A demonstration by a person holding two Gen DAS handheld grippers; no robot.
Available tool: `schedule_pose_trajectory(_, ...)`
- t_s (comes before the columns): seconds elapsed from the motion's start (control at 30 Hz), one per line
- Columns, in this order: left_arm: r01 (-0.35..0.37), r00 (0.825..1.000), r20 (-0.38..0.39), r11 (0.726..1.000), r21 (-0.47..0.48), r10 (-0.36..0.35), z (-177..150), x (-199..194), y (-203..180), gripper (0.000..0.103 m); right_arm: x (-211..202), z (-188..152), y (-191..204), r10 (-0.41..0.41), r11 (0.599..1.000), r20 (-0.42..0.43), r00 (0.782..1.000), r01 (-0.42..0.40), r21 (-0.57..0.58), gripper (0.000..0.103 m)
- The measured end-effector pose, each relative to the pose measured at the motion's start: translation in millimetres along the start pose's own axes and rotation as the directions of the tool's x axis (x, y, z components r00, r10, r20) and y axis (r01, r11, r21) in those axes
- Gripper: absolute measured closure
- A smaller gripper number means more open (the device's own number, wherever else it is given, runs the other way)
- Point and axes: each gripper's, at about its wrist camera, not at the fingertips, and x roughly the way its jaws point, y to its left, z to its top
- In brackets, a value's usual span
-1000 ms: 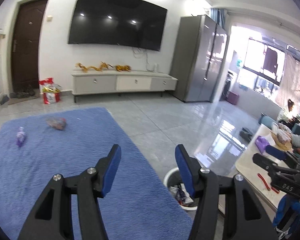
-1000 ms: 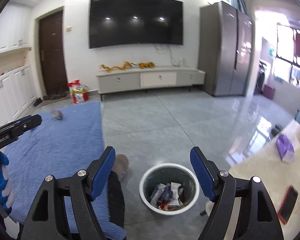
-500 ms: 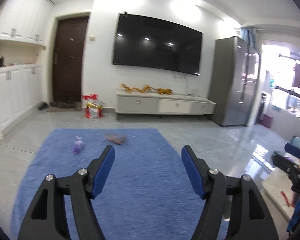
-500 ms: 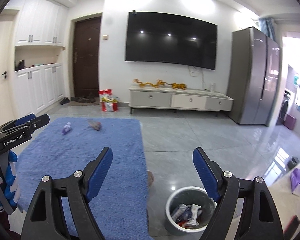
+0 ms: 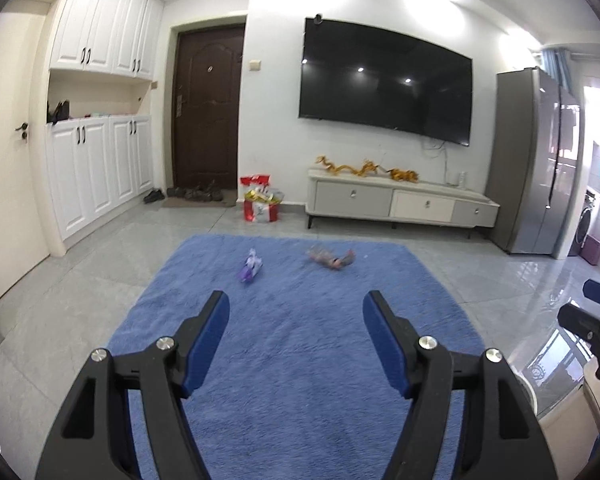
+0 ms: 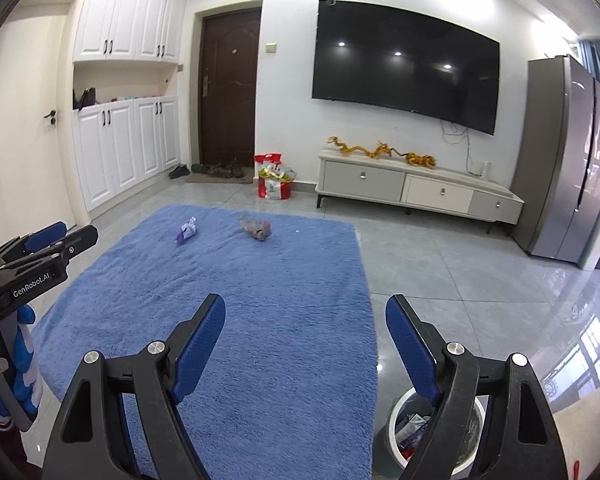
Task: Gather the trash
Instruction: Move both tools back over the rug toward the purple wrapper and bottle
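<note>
**Right wrist view: both claws spread over a blue rug**

The right claw (image 6: 304,332) was spread and empty. The left claw (image 5: 296,332), lettered "GenRobot.AI", was likewise released. A purple wrapper (image 6: 186,231) and crumpled trash (image 6: 257,229) lay on the far rug (image 6: 260,320). A bin (image 6: 396,420) holding wrappers stood beside the rug's near corner.

The left gripper (image 5: 296,336) is held level and pointing forward, its two blue-padded fingers (image 5: 206,340) spread wide with nothing between them. The right gripper (image 6: 306,342) is posed the same way, jaws wide apart and empty. In the right wrist view the left gripper (image 6: 40,248) shows to the left of the right one, well apart from it.
</note>
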Motion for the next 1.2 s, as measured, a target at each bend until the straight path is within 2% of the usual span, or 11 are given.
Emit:
schedule_pose_trajectory(0.5,-0.051,0.987,-0.153,0.996,-0.068,0.04,-16.8,63.7,38.2,0.035,84.3,6.5,8.6,0.062,0.998,-0.119,0.991,-0.059,0.029,0.021)
schedule_pose_trajectory(0.83,-0.082,0.963,-0.264,0.993,-0.086,0.057,-21.1,113.0,55.1,0.035,141.9,11.8,19.4,0.098,0.995,-0.189,0.977,-0.095,0.025,0.021)
schedule_pose_trajectory(1.2,-0.167,0.929,-0.348,0.981,-0.096,0.124,-32.0,156.1,86.1,0.035,192.1,12.5,33.3,0.127,0.992,-0.258,0.958,-0.126,0.021,0.021)
